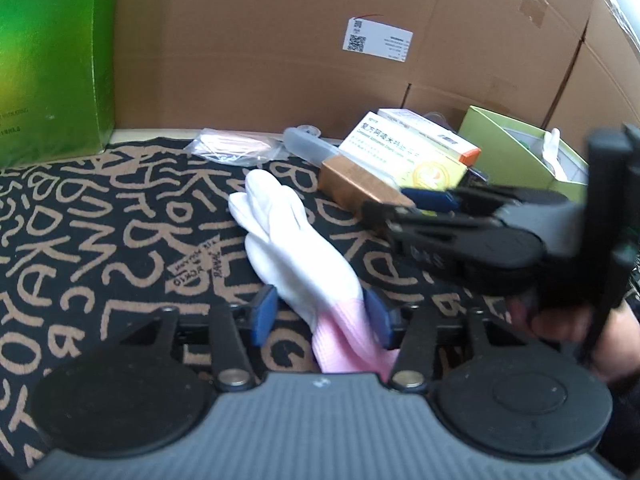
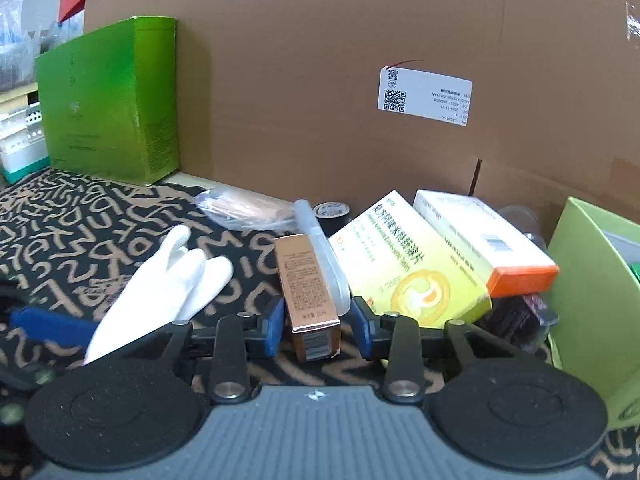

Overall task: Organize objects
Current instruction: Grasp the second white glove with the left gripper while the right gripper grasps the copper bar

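Your left gripper (image 1: 320, 316) stands half open around a white-and-pink glove (image 1: 304, 248), pads not pressing. Your right gripper (image 2: 316, 324) brackets a copper box (image 2: 306, 284); you cannot tell whether it grips.

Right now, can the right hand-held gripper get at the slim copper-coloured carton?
Probably yes: the slim copper-coloured carton already sits between the right hand-held gripper pads, nothing blocking, though a clear plastic tube leans alongside it.

glove (image 1: 288, 240) cuff: hidden under gripper body | green box (image 1: 52, 60): cropped left | label (image 2: 425, 96) print: unreadable
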